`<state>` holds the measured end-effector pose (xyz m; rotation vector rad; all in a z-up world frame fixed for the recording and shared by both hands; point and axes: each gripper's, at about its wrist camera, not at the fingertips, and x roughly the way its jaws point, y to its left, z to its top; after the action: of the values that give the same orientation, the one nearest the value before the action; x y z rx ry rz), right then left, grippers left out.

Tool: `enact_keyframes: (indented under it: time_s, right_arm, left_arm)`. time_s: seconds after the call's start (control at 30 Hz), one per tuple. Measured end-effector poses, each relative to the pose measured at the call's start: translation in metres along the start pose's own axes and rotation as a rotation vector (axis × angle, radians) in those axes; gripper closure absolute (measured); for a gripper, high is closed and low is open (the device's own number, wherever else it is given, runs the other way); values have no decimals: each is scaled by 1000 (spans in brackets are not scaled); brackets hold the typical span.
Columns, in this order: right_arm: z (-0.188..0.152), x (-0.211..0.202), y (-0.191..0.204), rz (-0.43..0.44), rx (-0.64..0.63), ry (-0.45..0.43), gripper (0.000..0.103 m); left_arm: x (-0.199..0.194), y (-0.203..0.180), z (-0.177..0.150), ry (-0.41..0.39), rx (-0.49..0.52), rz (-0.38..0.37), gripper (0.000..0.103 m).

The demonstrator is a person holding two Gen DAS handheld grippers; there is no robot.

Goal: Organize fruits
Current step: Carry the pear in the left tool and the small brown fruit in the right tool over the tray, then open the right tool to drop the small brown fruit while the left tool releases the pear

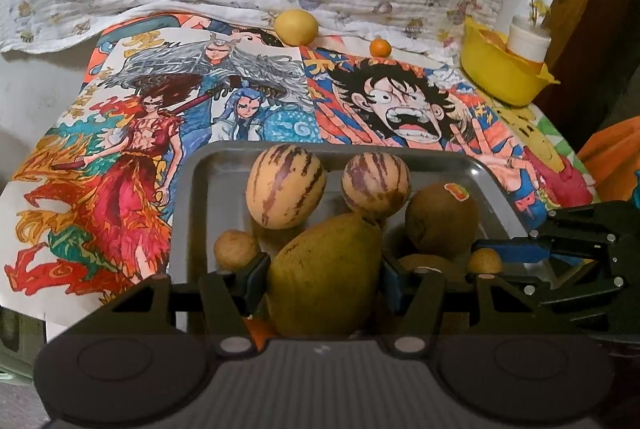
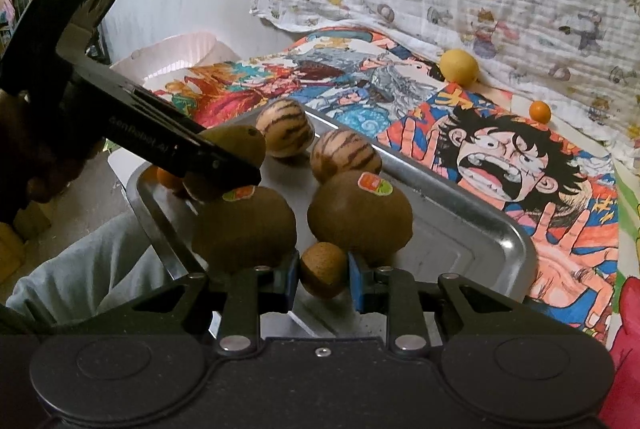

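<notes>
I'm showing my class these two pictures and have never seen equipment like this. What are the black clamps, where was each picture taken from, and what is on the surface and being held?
There is no robot here: a person holds a two-finger clamp in each hand, and each clamp carries a camera looking forward along its fingers. One picture comes from the left gripper, the other from the right gripper.

On a table covered with cartoon drawings sits a metal tray. In it lie two striped melons, kiwis with stickers and some small brown fruits. A lemon and a small orange lie beyond the tray; a yellow bowl stands at the right.

The left gripper holds a greenish mango; the right grips a small brown fruit.
</notes>
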<state>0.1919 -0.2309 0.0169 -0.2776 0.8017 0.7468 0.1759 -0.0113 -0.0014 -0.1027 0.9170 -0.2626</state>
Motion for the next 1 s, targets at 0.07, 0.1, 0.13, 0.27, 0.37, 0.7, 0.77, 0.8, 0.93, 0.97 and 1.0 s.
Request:
enact_keyframes:
  time_s: [0.07, 0.1, 0.13, 0.27, 0.37, 0.7, 0.77, 0.8, 0.93, 0.97, 1.0]
  right_arm:
    - [-1, 3, 0, -2, 1, 9, 75]
    - [-2, 4, 0, -3, 1, 14, 75]
    - [-3, 5, 1, -6, -2, 17, 75]
    - [-5, 8, 3, -16, -11, 29, 75]
    - [-6, 9, 3, -17, -12, 31, 75]
    - [-7, 9, 3, -15, -11, 29, 74]
    - [-7, 9, 3, -15, -7, 29, 74]
    - [-7, 9, 3, -14, -5, 29, 74]
    - [-7, 9, 2, -14, -7, 29, 74]
    - [-7, 10, 2, -14, -8, 29, 73]
    - [-7, 9, 2, -14, -7, 29, 72]
  left_arm:
    - [3, -1, 1, 11, 8, 5, 41]
    - [4, -1, 1, 16, 11, 9, 41]
    - [4, -1, 1, 18, 14, 10, 41]
    - [5, -2, 2, 21, 15, 11, 41]
    - [5, -2, 2, 21, 18, 13, 41]
    - [6, 1, 2, 28, -6, 2, 41]
    - [6, 1, 2, 29, -9, 2, 41]
    - [6, 1, 2, 29, -9, 3, 41]
    - [6, 1, 3, 29, -12, 2, 40]
    - [6, 1, 3, 29, -11, 2, 40]
    - [6, 1, 3, 31, -14, 1, 40]
